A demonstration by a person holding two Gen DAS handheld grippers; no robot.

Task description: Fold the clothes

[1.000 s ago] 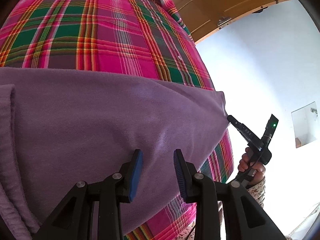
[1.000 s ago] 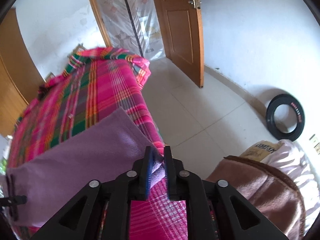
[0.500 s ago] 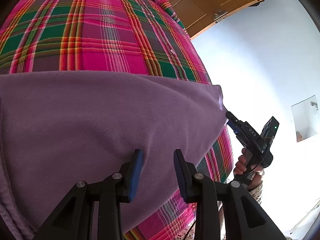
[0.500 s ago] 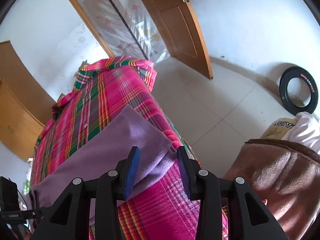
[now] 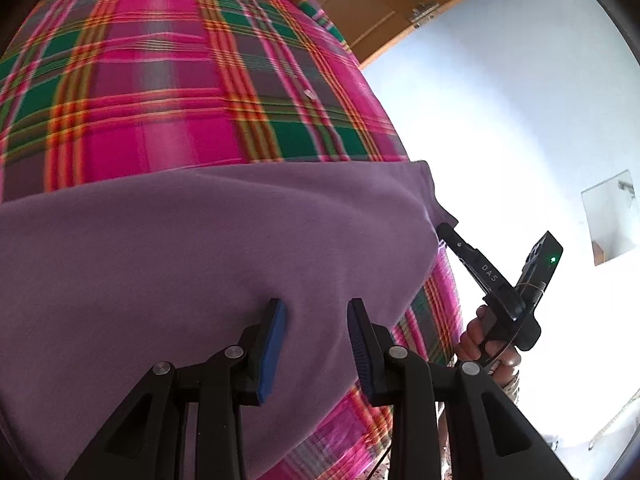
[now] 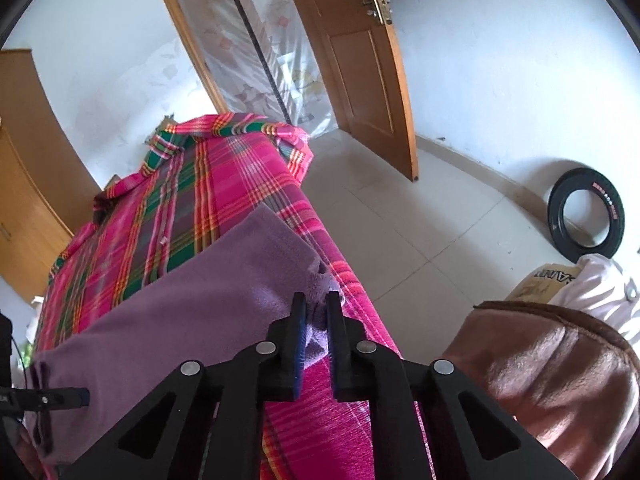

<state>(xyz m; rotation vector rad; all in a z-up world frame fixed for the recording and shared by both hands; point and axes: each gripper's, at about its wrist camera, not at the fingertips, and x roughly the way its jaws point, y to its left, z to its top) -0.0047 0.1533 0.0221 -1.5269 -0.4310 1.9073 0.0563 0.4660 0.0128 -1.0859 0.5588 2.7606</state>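
Note:
A purple garment (image 5: pixel 208 248) lies spread across a pink and green plaid cloth (image 5: pixel 168 92) that covers the bed. My left gripper (image 5: pixel 316 312) hovers open over the garment's near edge, nothing between its blue pads. In the right wrist view, my right gripper (image 6: pixel 316 320) is shut on the garment's (image 6: pixel 192 304) near right corner, close to the bed's edge. The left wrist view shows that right gripper (image 5: pixel 448 234) from the side, pinching the same corner, with a person's hand (image 5: pixel 476 336) on its handle. The left gripper's tip (image 6: pixel 78 396) peeks in at the right wrist view's left edge.
The plaid cloth (image 6: pixel 248 176) hangs over the bed's right side above a tiled floor (image 6: pixel 420 232). A wooden door (image 6: pixel 360 60) stands open at the back. A black tyre (image 6: pixel 586 214) leans on the wall, and a brown blanket (image 6: pixel 552 376) is piled at the near right.
My right gripper, open half a second ago, has shut again on the garment's corner. The left gripper stays open over the garment and has shifted slightly.

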